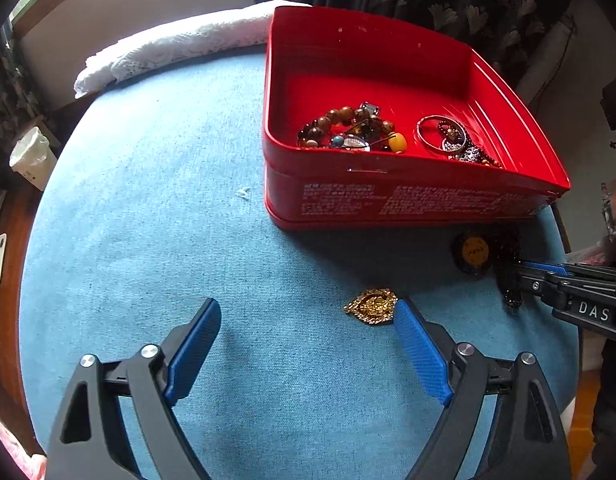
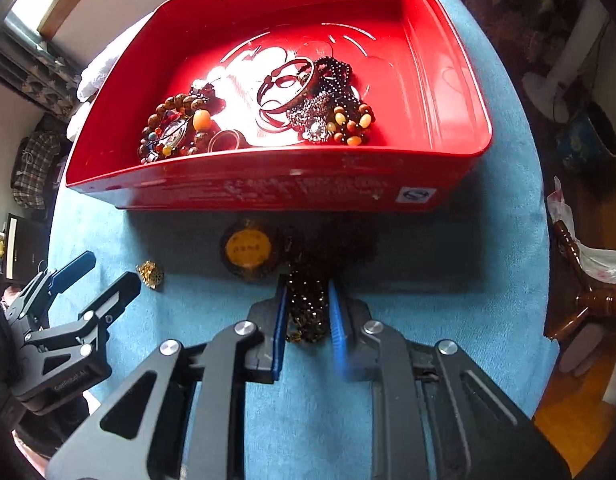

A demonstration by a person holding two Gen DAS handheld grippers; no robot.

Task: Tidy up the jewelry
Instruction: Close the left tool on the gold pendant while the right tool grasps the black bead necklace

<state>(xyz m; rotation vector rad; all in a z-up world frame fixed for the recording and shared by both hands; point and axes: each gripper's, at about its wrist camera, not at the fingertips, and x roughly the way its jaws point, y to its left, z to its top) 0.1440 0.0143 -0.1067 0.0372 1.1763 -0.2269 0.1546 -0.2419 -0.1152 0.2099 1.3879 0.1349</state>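
A red tin box (image 1: 412, 200) (image 2: 267, 184) stands on the blue cloth and holds bead bracelets (image 1: 348, 128) (image 2: 175, 128), a metal bangle (image 1: 440, 132) (image 2: 283, 88) and dark bead strands (image 2: 340, 80). My right gripper (image 2: 306, 284) is shut on a dark bead necklace (image 2: 308, 300) with a black-and-yellow pendant (image 2: 247, 248) (image 1: 474, 252), just in front of the box. My left gripper (image 1: 308, 308) is open and empty, its right finger beside a gold chain pile (image 1: 372, 306) (image 2: 149, 274). The right gripper also shows in the left wrist view (image 1: 516, 280).
The blue cloth (image 1: 167, 220) covers a round table. A folded white lace cloth (image 1: 179, 48) lies at its far edge behind the box. A wooden gavel (image 2: 588, 296) and a plastic bag (image 2: 600, 260) sit off the right side.
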